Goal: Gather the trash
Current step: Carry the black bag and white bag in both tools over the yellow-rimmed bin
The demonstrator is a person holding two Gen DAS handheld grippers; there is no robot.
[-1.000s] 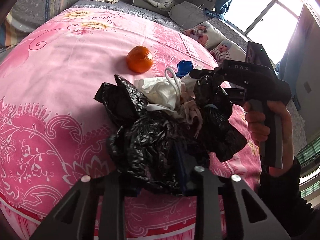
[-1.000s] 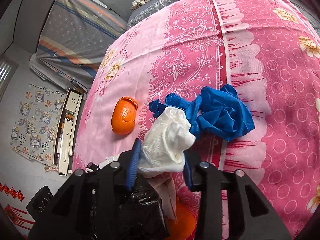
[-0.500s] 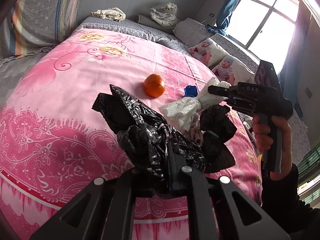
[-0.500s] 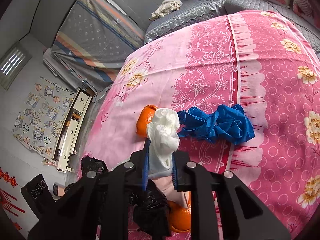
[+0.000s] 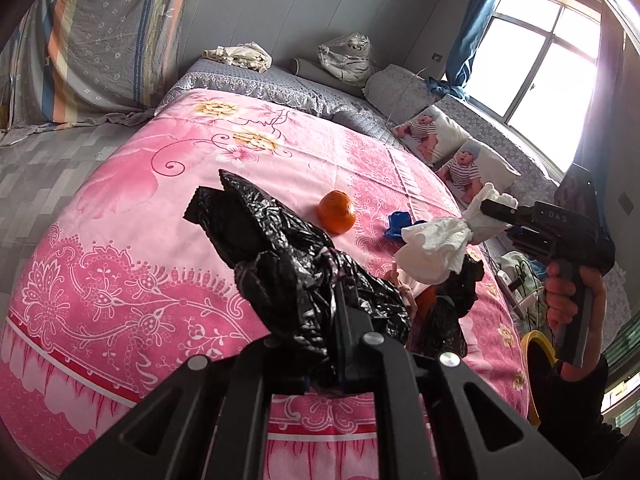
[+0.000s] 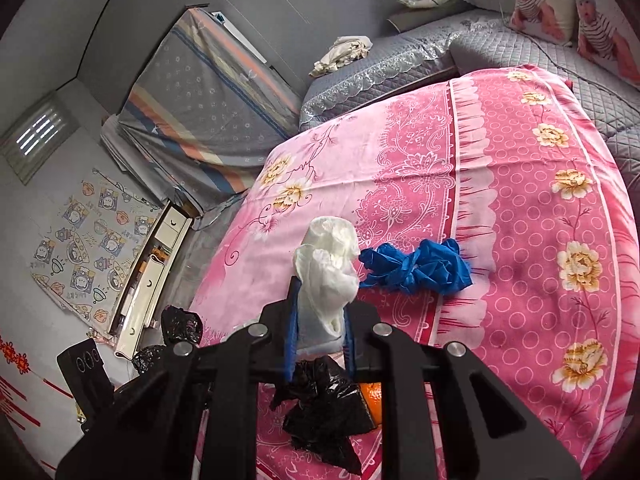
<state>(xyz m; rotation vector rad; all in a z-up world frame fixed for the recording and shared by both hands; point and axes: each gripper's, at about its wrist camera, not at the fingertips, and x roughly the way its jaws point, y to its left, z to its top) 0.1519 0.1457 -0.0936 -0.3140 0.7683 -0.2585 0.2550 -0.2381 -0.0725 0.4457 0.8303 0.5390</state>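
Observation:
My left gripper (image 5: 340, 316) is shut on the rim of a black trash bag (image 5: 304, 264) and holds it above the pink bedspread (image 5: 160, 216). My right gripper (image 6: 320, 308) is shut on a crumpled white tissue (image 6: 328, 272), which also shows in the left wrist view (image 5: 436, 248), just above the bag's far edge (image 6: 320, 408). An orange (image 5: 337, 212) and a crumpled blue glove (image 6: 416, 268) lie on the bedspread. Something orange (image 6: 370, 400) shows inside the bag.
Grey quilted bedding (image 6: 400, 60) and baby-print pillows (image 5: 452, 148) lie at the far side. A striped folded mattress (image 6: 200, 120) leans against the wall. A bright window (image 5: 548, 48) is at the right. A cabinet (image 6: 148, 272) stands on the floor.
Both grippers have risen away from the bed. The right gripper has lifted the white tissue up off the pile, and the bag has come up with the left gripper.

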